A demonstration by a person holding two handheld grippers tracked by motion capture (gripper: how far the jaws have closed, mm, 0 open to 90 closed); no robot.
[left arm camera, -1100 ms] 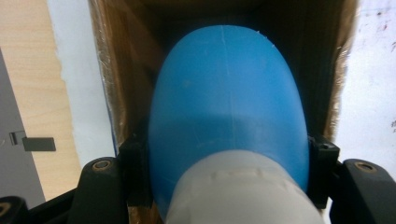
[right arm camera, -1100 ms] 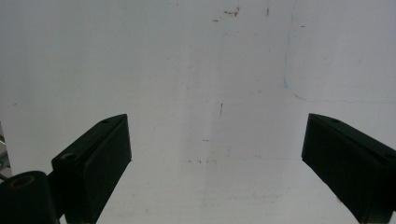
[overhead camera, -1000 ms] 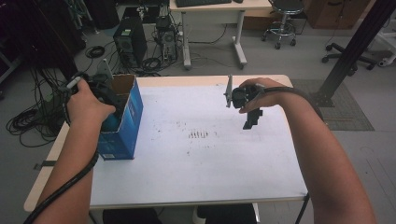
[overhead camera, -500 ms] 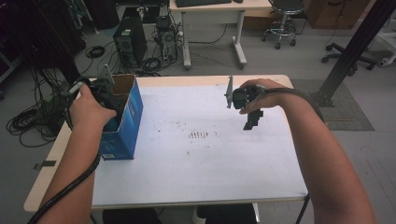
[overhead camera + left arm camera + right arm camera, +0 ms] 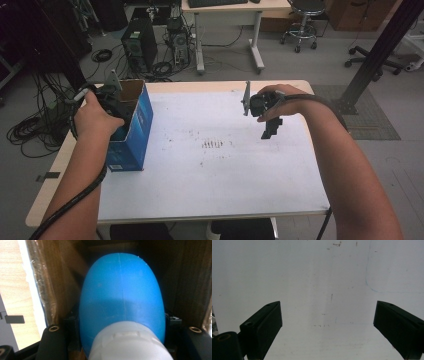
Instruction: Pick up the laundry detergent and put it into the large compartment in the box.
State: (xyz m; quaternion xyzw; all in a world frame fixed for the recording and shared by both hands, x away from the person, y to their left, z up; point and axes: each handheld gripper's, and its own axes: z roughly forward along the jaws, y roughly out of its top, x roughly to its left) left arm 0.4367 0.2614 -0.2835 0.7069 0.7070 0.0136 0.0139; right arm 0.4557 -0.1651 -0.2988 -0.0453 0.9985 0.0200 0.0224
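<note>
A smooth blue rounded object [image 5: 122,290] with a white end [image 5: 130,342] sits between the jaws of my left gripper [image 5: 122,323], which is shut on it. The brown cardboard inner walls of the blue box [image 5: 131,130] surround it. In the high view my left gripper [image 5: 114,100] reaches into the open top of that box at the table's left side. My right gripper [image 5: 271,127] hangs over the right half of the white table top [image 5: 215,185], pointing down. Its jaws stand open with nothing between them, and its own view has my right gripper [image 5: 328,325] above bare white surface.
The box stands near the table's left edge [image 5: 55,165]. Small dark marks [image 5: 214,144] dot the table's middle. Behind the table are a desk [image 5: 227,10], computer towers [image 5: 137,42], cables and an office chair [image 5: 302,15]. A black post [image 5: 380,50] rises at the right.
The left hand has shifted slightly at the box's opening. The right hand and its gripper have kept still.
</note>
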